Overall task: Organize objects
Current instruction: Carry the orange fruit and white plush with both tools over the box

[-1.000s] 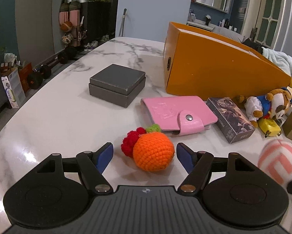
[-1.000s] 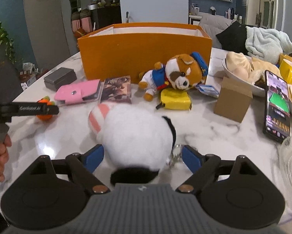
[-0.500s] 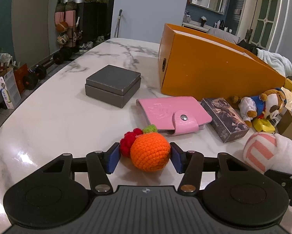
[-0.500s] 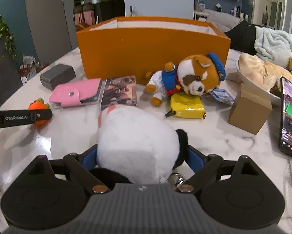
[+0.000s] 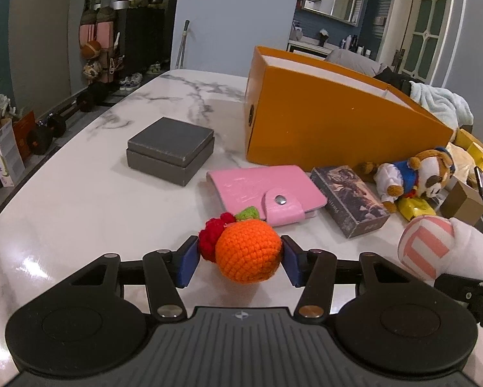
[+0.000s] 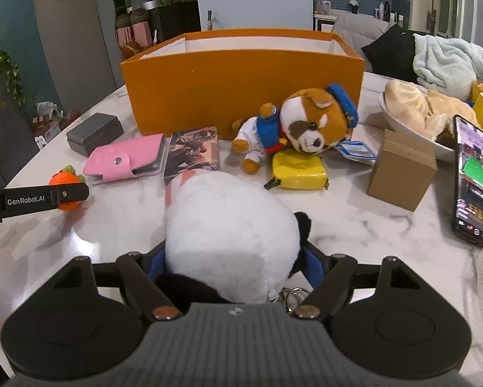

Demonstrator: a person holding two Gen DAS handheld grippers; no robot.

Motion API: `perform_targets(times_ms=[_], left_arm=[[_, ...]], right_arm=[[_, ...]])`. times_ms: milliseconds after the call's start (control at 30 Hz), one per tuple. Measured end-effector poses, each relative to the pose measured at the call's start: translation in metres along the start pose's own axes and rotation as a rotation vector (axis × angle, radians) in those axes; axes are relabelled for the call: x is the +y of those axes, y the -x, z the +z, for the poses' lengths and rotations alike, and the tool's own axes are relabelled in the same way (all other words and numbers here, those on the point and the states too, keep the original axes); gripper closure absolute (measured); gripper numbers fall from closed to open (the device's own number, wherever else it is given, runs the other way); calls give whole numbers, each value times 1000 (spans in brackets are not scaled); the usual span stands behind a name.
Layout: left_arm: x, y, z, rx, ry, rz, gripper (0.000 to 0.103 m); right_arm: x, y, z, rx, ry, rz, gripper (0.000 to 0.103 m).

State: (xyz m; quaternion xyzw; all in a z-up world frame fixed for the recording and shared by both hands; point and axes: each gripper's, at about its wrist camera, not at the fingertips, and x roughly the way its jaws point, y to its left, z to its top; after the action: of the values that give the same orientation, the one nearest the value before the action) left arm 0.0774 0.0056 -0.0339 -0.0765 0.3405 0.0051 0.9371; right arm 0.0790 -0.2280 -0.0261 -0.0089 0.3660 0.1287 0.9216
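Note:
My left gripper (image 5: 239, 262) is shut on a crocheted orange fruit (image 5: 248, 254) with a red berry and green leaf, held just above the marble table (image 5: 80, 200). My right gripper (image 6: 233, 266) is shut on a white plush toy (image 6: 228, 232) with black ears and a pink-striped patch; it also shows in the left wrist view (image 5: 447, 254). The open orange box (image 6: 241, 80) stands at the back of the table. The fruit and the left gripper's finger (image 6: 44, 198) show at the left of the right wrist view.
On the table lie a grey box (image 5: 172, 150), a pink wallet (image 5: 267, 193), a card box (image 5: 349, 200), a plush dog (image 6: 299, 125), a yellow tape measure (image 6: 297, 169), a cardboard box (image 6: 401, 174) and a phone (image 6: 473, 180). A bowl (image 6: 412, 116) sits far right.
Both grippers have closed: the left on the orange fruit, the right on the white plush. Both have risen a little and the views have shifted slightly.

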Motion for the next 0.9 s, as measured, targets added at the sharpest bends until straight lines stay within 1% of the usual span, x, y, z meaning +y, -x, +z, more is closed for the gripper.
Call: perform_targets(times_ms=[233,433,700,900], left_arm=[[-11,9,9,-10,-13,-37,41],[-17,21,32,-65,-9,-54,41],[-29,26,64,-125,-32,-73,41],[-46,30,98,-175,-81,-89,41]], right_arm=[[0,14,10,-32,-7,2,23],[1,23,29,-73,25,12,23],[3,33,73,-163,52,10,23],[6,40,113,-219,78,-6,23]])
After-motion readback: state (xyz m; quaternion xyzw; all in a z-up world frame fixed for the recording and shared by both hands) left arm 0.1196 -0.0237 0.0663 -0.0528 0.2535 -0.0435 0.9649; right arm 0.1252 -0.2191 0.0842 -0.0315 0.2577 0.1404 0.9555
